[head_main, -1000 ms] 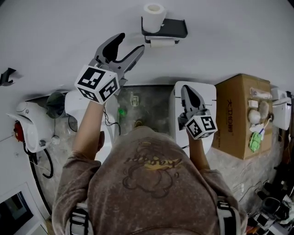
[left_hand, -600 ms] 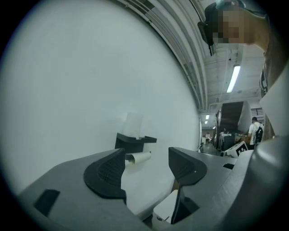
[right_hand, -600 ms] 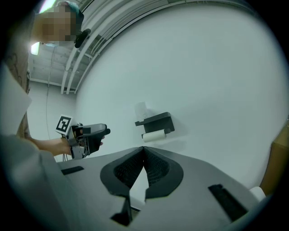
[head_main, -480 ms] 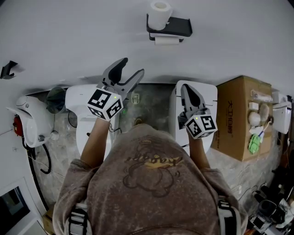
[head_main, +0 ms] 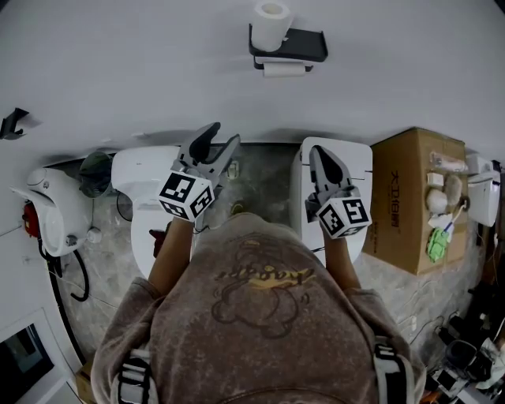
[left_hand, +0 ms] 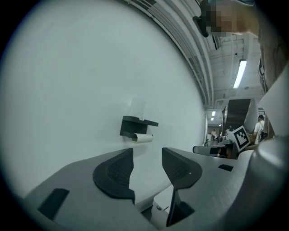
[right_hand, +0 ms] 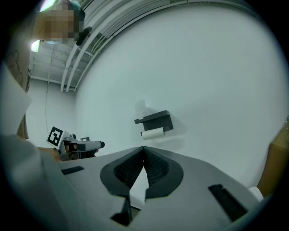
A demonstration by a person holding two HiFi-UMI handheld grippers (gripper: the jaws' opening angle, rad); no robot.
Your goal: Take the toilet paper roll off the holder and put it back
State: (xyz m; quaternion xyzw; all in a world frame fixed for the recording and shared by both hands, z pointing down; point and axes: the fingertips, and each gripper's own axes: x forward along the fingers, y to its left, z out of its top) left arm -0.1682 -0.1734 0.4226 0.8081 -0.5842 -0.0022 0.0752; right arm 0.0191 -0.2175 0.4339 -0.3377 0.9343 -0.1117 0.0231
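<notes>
A white toilet paper roll (head_main: 271,24) stands upright on top of the black wall holder (head_main: 293,45), and a second roll (head_main: 282,69) hangs under the shelf. My left gripper (head_main: 223,138) is well below the holder and apart from it. It is open, its jaws have just been closing, and nothing is between them. The right gripper (head_main: 318,151) is shut and empty, low to the right of the left one. From the left gripper view, the holder (left_hand: 135,124) shows far ahead beyond the left gripper (left_hand: 148,155). The right gripper view has the holder (right_hand: 156,121) above the right gripper (right_hand: 143,149).
Below the grippers are a white toilet (head_main: 146,189) and a white unit (head_main: 355,162) beside it. A cardboard box (head_main: 406,197) with small items on it stands at the right. A white appliance (head_main: 51,209) is at the left, and a dark hook (head_main: 12,126) is on the wall.
The left gripper has dropped away from the holder toward the person, and its jaws have narrowed. The right gripper has stayed where it was.
</notes>
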